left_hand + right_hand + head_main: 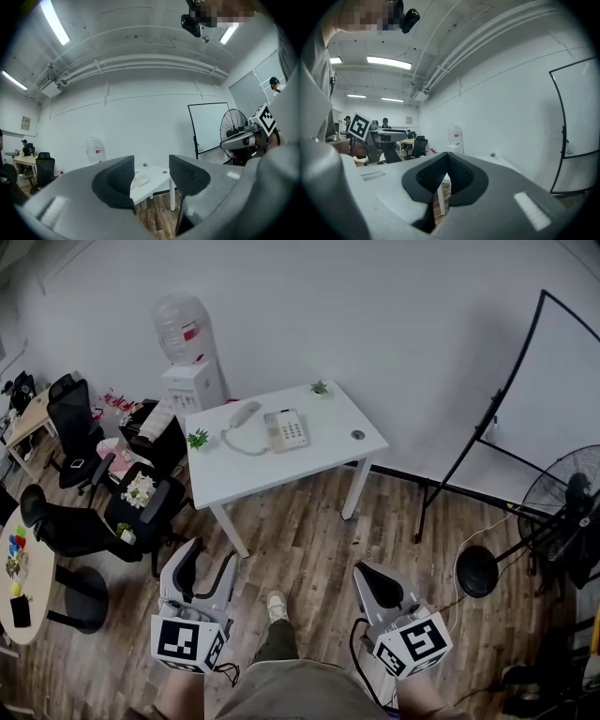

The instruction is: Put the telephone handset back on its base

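tabletop point(328, 442) noted as white; telephone base point(286, 430) and handset point(243, 414) off-white. floor point(309, 540) recorded as brown wood grain. office chairs point(73, 423) black. black-and-white square markers seen on left gripper point(208, 563) and right gripper point(367, 575).

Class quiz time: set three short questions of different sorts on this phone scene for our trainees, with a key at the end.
1. True or false: the handset sits on its base.
2. Which tongs are open? A. the left tongs B. the right tongs C. both
3. Fill in the gap: the phone stands on a white ____ against the wall.

Key
1. False: the handset lies beside the base, on the base's left in the head view.
2. A: the left tongs stand apart with nothing between them, and the right tongs are closed together.
3. table
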